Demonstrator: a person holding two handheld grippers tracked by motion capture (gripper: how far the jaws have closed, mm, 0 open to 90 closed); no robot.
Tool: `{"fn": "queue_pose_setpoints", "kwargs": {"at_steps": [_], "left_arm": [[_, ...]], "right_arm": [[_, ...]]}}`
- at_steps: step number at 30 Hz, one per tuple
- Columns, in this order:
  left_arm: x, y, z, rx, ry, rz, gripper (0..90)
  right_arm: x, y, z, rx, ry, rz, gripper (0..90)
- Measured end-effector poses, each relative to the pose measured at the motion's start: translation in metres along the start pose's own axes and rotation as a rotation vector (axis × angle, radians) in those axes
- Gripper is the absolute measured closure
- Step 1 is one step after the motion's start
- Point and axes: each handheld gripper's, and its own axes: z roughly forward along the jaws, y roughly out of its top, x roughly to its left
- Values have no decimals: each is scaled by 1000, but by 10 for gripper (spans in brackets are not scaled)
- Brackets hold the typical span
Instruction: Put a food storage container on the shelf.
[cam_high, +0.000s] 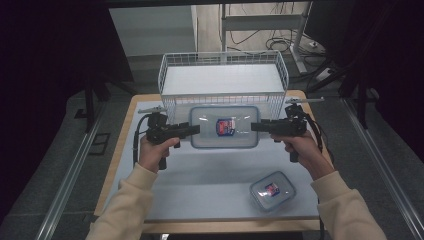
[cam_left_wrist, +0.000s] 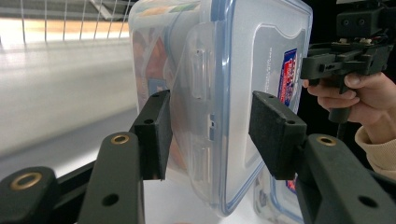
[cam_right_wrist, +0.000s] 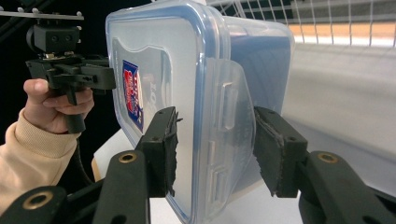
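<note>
High view: wire basket (cam_high: 223, 75) just behind large container (cam_high: 224, 127).

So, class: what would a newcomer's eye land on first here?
A big clear box with a blue-rimmed lid, gripped at its ends by the left claw and right claw, in front of a white wire basket. A small box lies at the table's near right.

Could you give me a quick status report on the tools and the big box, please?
Left tool and right tool clamp opposite ends of the big box. Box lidded, level, just short of the basket. Small box well clear, nothing in the way.
</note>
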Motion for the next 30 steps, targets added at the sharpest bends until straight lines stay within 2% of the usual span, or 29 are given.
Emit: {"fn": "queue_pose_setpoints", "kwargs": {"at_steps": [14, 21, 30], "left_arm": [[-17, 39, -10, -44, 1, 63, 505], [-18, 60, -13, -55, -5, 84, 505], [-12, 89, -6, -54, -11, 91, 505]], "right_arm": [[16, 34, -17, -58, -8, -53, 516], [22, 53, -22, -78, -19, -74, 515], [18, 77, -24, -94, -28, -82, 514]]}}
